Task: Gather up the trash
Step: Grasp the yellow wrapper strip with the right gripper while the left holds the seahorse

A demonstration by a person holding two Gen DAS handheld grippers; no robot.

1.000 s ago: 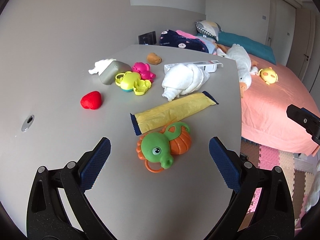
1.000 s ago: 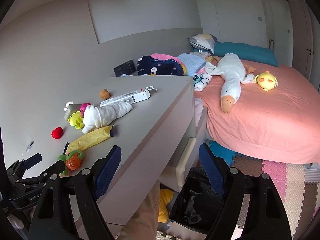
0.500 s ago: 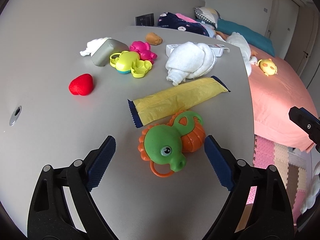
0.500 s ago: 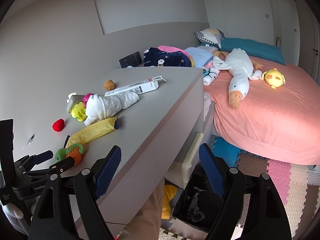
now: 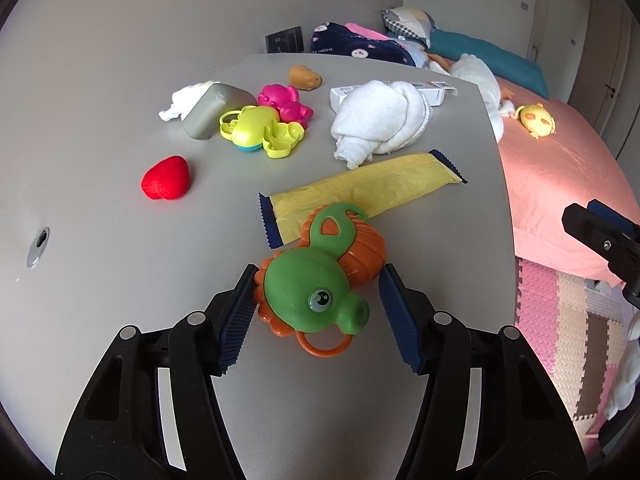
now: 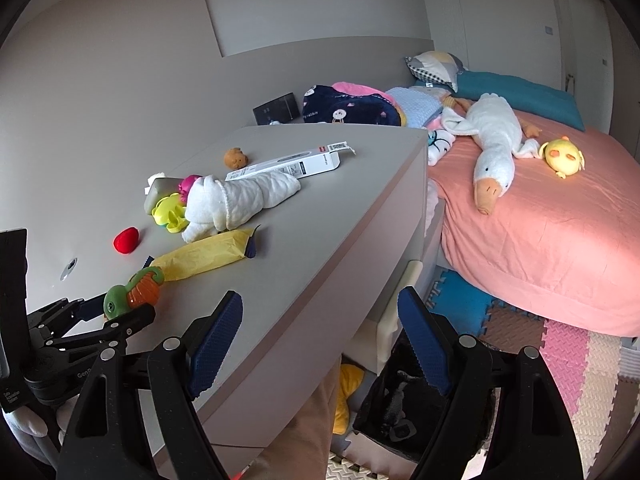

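Observation:
A green and orange turtle toy [image 5: 316,288] lies on the grey table [image 5: 100,184] between the jaws of my left gripper [image 5: 318,276], which are closing. The left pad [image 5: 240,312] meets the toy's orange frill, while a thin gap shows beside the right pad. Just behind the toy lies a yellow wrapper [image 5: 360,188] with dark blue ends. A white carton [image 6: 288,164] and a crumpled tissue [image 5: 184,100] lie further back. My right gripper [image 6: 320,300] is open and holds nothing, hanging over the table's near edge [image 6: 320,280].
A rolled white towel [image 5: 380,124], a red heart [image 5: 166,178], yellow-green and pink toys [image 5: 260,132], a grey case [image 5: 212,114] and a brown figure [image 5: 304,76] lie on the table. A black bag [image 6: 400,404] stands on the floor below. The pink bed [image 6: 540,232] is on the right.
My left gripper has moved forward around the turtle toy and its jaws have narrowed from wide apart to close against the toy's sides. The right gripper has shifted slightly; its jaws keep the same width.

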